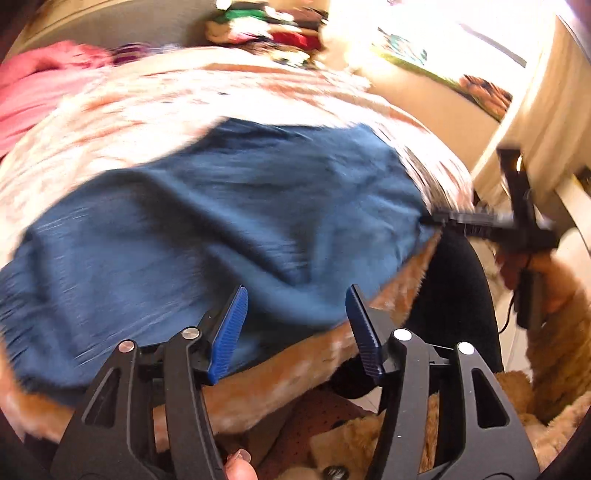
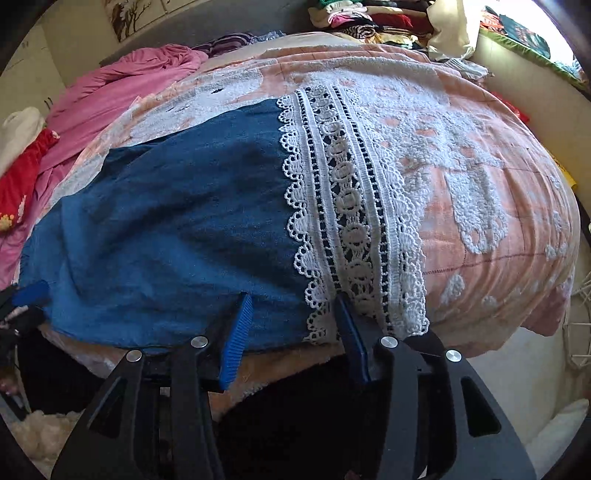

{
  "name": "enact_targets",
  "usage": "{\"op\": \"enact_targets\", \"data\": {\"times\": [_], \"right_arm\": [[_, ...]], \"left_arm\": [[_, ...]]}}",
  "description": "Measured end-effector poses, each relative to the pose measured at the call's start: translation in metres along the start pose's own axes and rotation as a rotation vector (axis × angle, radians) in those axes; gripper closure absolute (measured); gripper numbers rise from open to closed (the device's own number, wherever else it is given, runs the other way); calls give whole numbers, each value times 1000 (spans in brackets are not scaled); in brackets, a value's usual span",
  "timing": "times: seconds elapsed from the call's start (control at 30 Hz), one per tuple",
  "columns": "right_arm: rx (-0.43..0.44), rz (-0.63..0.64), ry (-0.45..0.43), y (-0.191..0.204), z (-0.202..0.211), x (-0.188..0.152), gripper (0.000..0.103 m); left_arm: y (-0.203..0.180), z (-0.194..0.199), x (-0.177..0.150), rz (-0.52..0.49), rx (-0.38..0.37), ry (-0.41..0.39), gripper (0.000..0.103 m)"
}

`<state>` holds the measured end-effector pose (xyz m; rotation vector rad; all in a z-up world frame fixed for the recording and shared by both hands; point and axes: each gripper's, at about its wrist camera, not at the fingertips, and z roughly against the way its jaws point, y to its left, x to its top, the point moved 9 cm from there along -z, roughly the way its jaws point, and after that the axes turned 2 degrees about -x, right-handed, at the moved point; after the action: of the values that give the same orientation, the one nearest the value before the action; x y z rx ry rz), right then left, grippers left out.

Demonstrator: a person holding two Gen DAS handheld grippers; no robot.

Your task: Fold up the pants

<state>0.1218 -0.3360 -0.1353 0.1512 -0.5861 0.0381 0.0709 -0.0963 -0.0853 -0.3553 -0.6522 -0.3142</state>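
The blue pants [image 2: 177, 229] lie flat on the bed, with a wide white lace hem [image 2: 351, 206] at their right end. In the blurred left wrist view they show as a blue cloth [image 1: 221, 221]. My left gripper [image 1: 295, 321] is open and empty, just above the pants' near edge. My right gripper [image 2: 291, 328] is open and empty, its blue fingertips over the near edge where blue cloth meets lace. The right gripper also shows from the side in the left wrist view [image 1: 480, 221], at the pants' right end. The left gripper's blue tip shows at the left edge of the right wrist view [image 2: 29, 291].
The bed has a peach and white textured bedspread [image 2: 480, 184]. A pink garment [image 2: 122, 85] and a red one [image 2: 22, 181] lie at its left. A pile of folded clothes [image 2: 369, 18] sits at the far end. The bed's near edge [image 2: 295, 362] drops off below the grippers.
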Motion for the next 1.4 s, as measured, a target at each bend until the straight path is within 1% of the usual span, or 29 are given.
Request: {"op": "enact_targets", "data": {"times": [0.13,0.17,0.27,0.3,0.37,0.4,0.43,0.53,0.6,0.63,0.67,0.7,0.73,0.8,0.87,0.93,0.97,1.0,1.03,1.07,1.13,1.17,1.23,1.27,1.33,1.4], "right_arm": [[17,-11,-13,0,6,1,56],[22,-19,-21,1,10,3,55],[76,-22,-68,13,24,12,54],[92,-14,-79,19,27,16,48],[105,12,-91,30,30,21,47],[106,23,-93,34,30,23,47],[109,33,-90,39,28,26,47],[114,52,-85,48,23,32,47],[119,67,-75,54,19,35,47],[115,80,-71,57,16,36,47],[112,92,-62,60,12,36,47],[111,97,-51,61,9,32,47],[106,93,-27,61,2,29,47],[99,81,11,60,-7,24,47],[100,76,8,60,-8,21,47],[102,74,7,61,-9,20,47],[102,71,7,60,-11,19,47],[102,68,7,60,-12,18,47],[102,65,5,60,-13,18,47],[102,60,5,60,-13,18,47],[106,54,3,58,-15,18,47],[108,56,2,58,-15,17,47],[113,64,2,57,-13,17,47],[117,63,4,57,-12,17,47],[123,57,-5,55,-6,19,47],[124,59,-45,53,6,23,47]], "left_arm": [[63,50,-3,170,127,-98,45],[82,62,-5,217,173,-117,43],[129,83,-15,327,293,-133,39],[140,85,-19,359,311,-131,39],[160,87,-26,443,315,-123,38],[168,85,-30,496,293,-120,38],[173,84,-33,522,275,-116,38],[173,71,-34,571,200,-111,38],[167,61,-32,577,162,-114,40],[166,56,-31,575,174,-108,51],[166,53,-33,566,210,-96,66],[166,51,-31,543,241,-85,66],[168,53,-28,534,250,-93,68],[172,65,-18,524,256,-130,69],[182,84,-9,499,317,-171,70],[188,88,-5,480,308,-168,70],[190,84,-7,474,313,-149,69],[193,74,-13,466,328,-105,69],[196,63,-20,463,344,-62,66],[197,56,-27,468,347,-39,60],[199,51,-37,497,330,-44,57],[199,54,-39,507,321,-53,53],[200,62,-41,520,323,-60,45],[199,69,-41,517,327,-68,44],[197,87,-38,510,349,-91,42],[195,108,-30,497,386,-127,41]]}}
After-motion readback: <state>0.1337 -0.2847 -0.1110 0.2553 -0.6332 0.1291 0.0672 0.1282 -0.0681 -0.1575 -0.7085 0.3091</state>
